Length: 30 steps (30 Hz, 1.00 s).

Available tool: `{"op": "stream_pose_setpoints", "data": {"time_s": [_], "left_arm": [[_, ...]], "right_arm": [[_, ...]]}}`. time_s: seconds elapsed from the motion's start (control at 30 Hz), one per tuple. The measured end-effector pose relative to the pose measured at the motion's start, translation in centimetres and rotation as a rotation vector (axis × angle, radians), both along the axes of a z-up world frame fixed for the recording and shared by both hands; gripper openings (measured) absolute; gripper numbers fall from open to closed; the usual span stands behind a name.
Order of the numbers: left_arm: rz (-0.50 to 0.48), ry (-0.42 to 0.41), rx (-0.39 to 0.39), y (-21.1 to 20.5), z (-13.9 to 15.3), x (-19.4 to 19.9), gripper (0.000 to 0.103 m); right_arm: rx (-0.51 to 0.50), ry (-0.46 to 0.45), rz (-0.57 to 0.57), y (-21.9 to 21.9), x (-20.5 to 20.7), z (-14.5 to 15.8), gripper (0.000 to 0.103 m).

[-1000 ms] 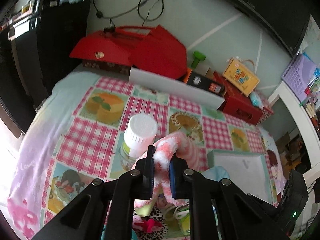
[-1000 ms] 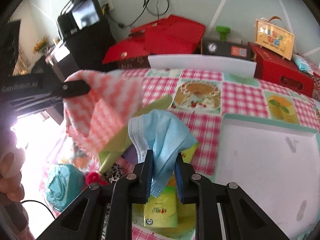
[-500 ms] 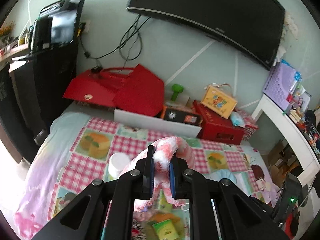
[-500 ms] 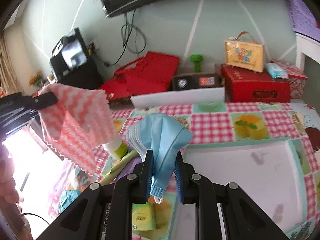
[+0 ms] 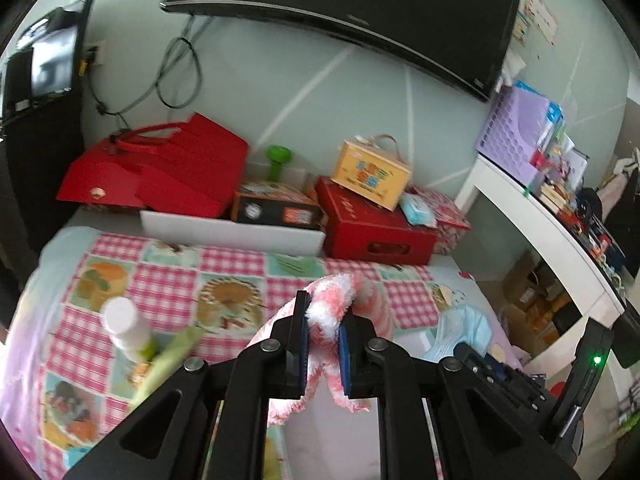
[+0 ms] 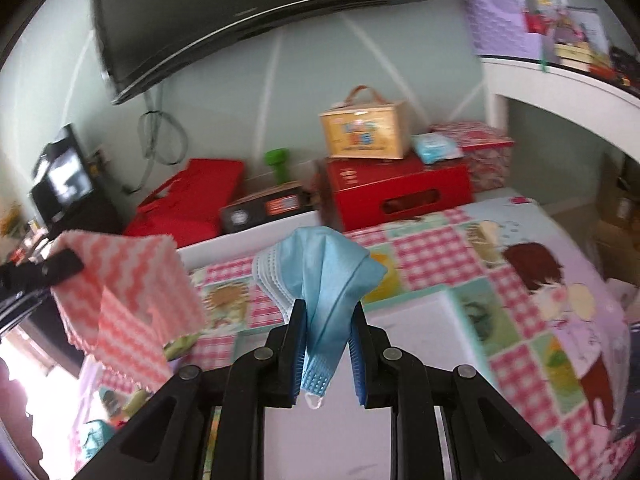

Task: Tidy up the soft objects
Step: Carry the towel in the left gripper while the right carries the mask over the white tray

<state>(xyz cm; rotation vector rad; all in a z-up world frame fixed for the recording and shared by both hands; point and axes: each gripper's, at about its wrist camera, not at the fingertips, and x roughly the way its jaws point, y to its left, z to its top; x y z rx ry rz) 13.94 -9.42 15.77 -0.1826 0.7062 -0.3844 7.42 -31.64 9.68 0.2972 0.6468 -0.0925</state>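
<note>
My left gripper (image 5: 323, 320) is shut on a pink-and-white fuzzy cloth (image 5: 334, 300), which hangs down over the checked tablecloth (image 5: 168, 292). My right gripper (image 6: 325, 334) is shut on a light blue face mask (image 6: 320, 280) that droops between the pads. In the right wrist view the same pink cloth (image 6: 120, 292) hangs at the left from the left gripper's black finger (image 6: 60, 266). In the left wrist view the blue mask (image 5: 460, 332) shows at the lower right, beside the right gripper's black body. A white tray (image 6: 420, 332) lies below the right gripper.
A white-capped bottle (image 5: 126, 332) and a green packet (image 5: 168, 360) lie on the cloth at the left. Red boxes (image 5: 372, 224), a yellow case (image 5: 374, 170), a black box (image 5: 276, 206) and a white board (image 5: 232, 232) line the far edge. A white shelf (image 5: 552, 224) stands to the right.
Both grippers rose and swung to the right, each carrying its item. The views tilted up, so the wall and the screen fill more of the frames and the tabletop clutter has dropped low.
</note>
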Motion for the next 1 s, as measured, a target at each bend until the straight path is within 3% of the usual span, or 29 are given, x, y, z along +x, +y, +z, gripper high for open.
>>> {"op": "stream_pose_setpoints", "data": {"time_s": [0.23,0.53,1.0], "left_arm": [[-0.034,0.071,-0.015,-4.3,-3.1,0.0,0.012],[-0.003,0.179,-0.015,-6.6,-8.1,1.1,0.012],[0.037,0.353,0.095,-8.1,-17.0,3.0,0.012]], "right_arm": [[-0.014,0.069,-0.103,-3.9,-0.1,-1.3,0.021],[0.008,0.169,-0.129,-5.9,0.6,-4.5,0.023],[0.015,0.345,-0.103,-5.2,4.2,-11.1,0.023]]}}
